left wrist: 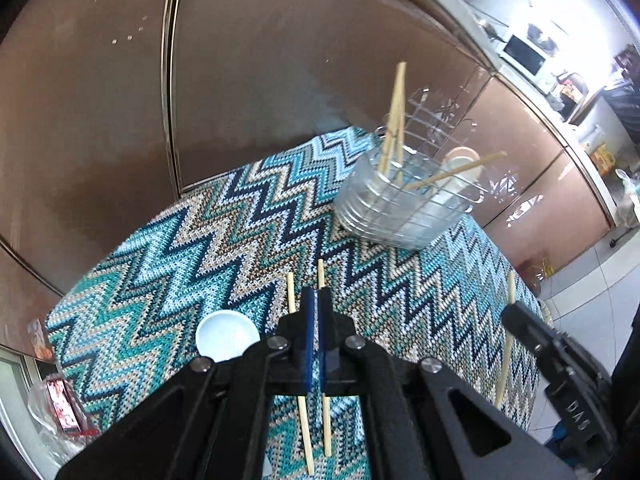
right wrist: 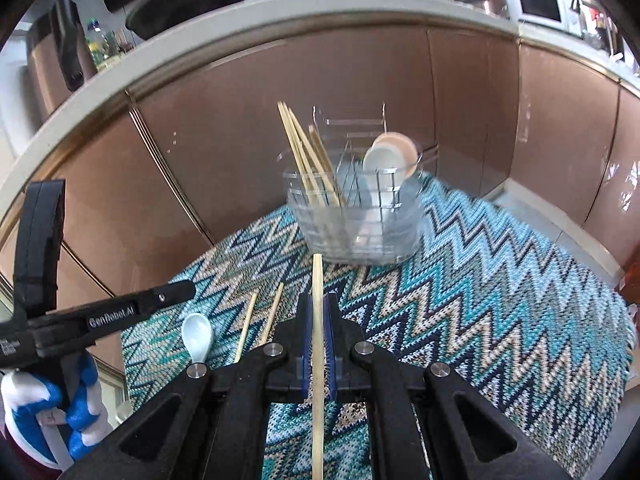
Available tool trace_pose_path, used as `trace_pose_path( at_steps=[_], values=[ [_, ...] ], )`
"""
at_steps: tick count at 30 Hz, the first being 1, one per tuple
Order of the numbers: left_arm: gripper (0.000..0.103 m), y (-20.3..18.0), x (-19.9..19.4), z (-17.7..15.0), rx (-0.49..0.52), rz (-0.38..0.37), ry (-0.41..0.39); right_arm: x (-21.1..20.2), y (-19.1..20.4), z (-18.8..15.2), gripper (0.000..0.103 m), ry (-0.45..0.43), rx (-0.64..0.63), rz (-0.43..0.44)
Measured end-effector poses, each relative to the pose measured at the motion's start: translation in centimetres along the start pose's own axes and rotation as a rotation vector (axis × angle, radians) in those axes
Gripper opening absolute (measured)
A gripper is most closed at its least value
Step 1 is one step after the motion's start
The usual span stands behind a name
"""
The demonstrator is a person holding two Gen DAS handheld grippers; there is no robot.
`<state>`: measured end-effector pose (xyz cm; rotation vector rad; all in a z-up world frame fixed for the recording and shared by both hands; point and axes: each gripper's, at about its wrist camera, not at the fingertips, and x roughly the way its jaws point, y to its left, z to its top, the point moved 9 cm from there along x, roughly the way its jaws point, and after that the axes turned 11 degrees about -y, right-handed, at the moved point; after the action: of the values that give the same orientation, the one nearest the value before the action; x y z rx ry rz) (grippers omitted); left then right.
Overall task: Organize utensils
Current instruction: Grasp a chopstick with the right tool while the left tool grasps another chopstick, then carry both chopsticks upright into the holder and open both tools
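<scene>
A clear utensil holder with a wire rack (left wrist: 394, 204) (right wrist: 356, 220) stands on the zigzag cloth (left wrist: 192, 248) (right wrist: 500, 288); it holds several chopsticks (right wrist: 308, 160) and two spoons (right wrist: 384, 160). My left gripper (left wrist: 316, 296) is shut, its jaws over one of two loose chopsticks (left wrist: 325, 424) lying on the cloth; whether it grips it I cannot tell. A pale blue spoon (left wrist: 226, 334) (right wrist: 197, 334) lies left of them. My right gripper (right wrist: 318, 304) is shut on a chopstick (right wrist: 317, 360) held above the cloth, pointing at the holder. It also shows in the left wrist view (left wrist: 505, 356).
Brown cabinet doors (left wrist: 260, 60) (right wrist: 280, 92) rise right behind the table. A counter with pans and a microwave (right wrist: 538, 6) runs above. The cloth's edge drops to a tiled floor on the right (left wrist: 592, 288). The left gripper's body (right wrist: 100, 316) sits at the right view's left edge.
</scene>
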<state>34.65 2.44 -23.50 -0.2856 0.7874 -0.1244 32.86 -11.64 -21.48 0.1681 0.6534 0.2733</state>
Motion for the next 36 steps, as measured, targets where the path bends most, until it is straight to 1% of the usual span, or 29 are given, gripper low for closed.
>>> trace_pose_path(
  at_steps=[2,7,18,21,28,36],
  values=[
    [0.0,-0.2,-1.0,0.0,0.016,0.0,-0.024,-1.6,0.0,0.7,0.006,-0.028,-0.004,-0.008],
    [0.0,-1.0,-3.3,-0.1,0.038,-0.008,-0.068,-4.2,0.7,1.7,0.006,-0.082,-0.008,-0.019],
    [0.0,-2.1,-9.3,0.4,0.065,-0.034,-0.175,-8.8,2.4,3.6,0.006,-0.194,-0.03,-0.017],
    [0.0,-2.3,-10.7,1.1,0.068,-0.043,-0.21,-9.9,2.9,4.4,0.006,-0.225,-0.036,-0.01],
    [0.0,-2.9,-13.5,3.0,0.055,-0.09,-0.274,-11.3,3.4,6.9,0.006,-0.298,-0.056,-0.002],
    [0.0,-3.6,-16.2,6.6,0.035,-0.137,-0.374,-11.9,3.9,10.7,0.006,-0.388,-0.069,0.03]
  ],
)
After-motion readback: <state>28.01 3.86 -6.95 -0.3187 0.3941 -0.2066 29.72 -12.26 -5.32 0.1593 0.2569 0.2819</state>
